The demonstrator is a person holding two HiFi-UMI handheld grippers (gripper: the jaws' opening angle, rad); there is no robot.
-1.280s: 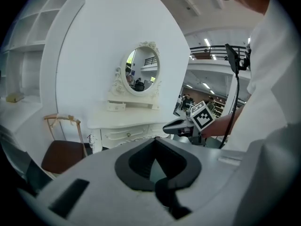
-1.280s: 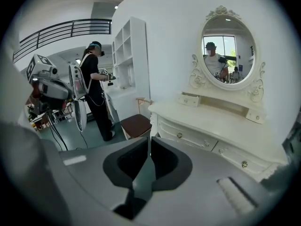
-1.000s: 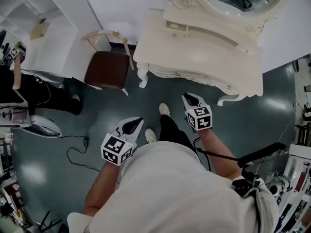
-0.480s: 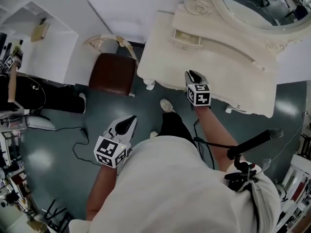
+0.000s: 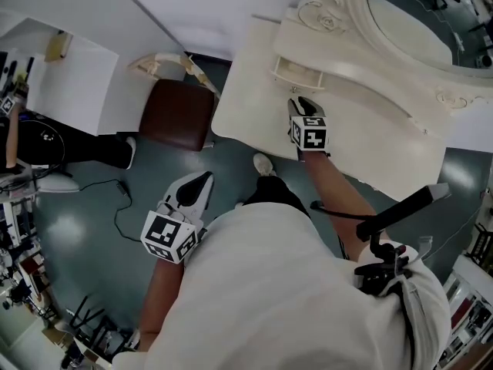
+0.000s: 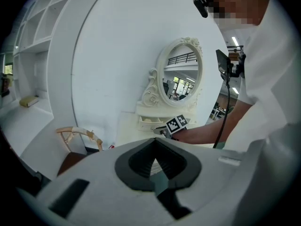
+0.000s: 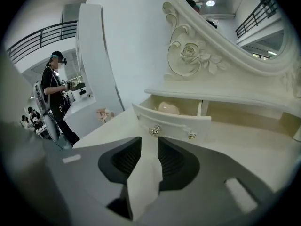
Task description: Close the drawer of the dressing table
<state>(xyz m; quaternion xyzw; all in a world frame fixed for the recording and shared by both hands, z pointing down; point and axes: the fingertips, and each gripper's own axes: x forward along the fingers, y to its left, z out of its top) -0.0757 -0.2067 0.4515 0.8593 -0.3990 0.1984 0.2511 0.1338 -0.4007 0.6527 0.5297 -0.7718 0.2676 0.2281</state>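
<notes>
1. Head view: drawer [image 5: 296, 69] hangs open on the dressing table [image 5: 246, 102], our right gripper [image 5: 303, 108] just short of it.
2. Left gripper view: left gripper [image 6: 155, 142] pinched together, empty.
3. Right gripper view: jaws just spread, nothing between; we'd push the front squarely.

The white dressing table [image 5: 254, 91] carries a raised back section with an oval mirror [image 5: 416, 21]. A small drawer [image 5: 296, 69] in that section stands pulled out over the bare tabletop, with a pale rounded thing [image 7: 168, 108] inside it. The table stands on a dark grey-green floor [image 5: 77, 230], with a brown-seated chair [image 5: 179, 114] just beside it and a black cable [image 5: 96, 182] lying farther off.
</notes>
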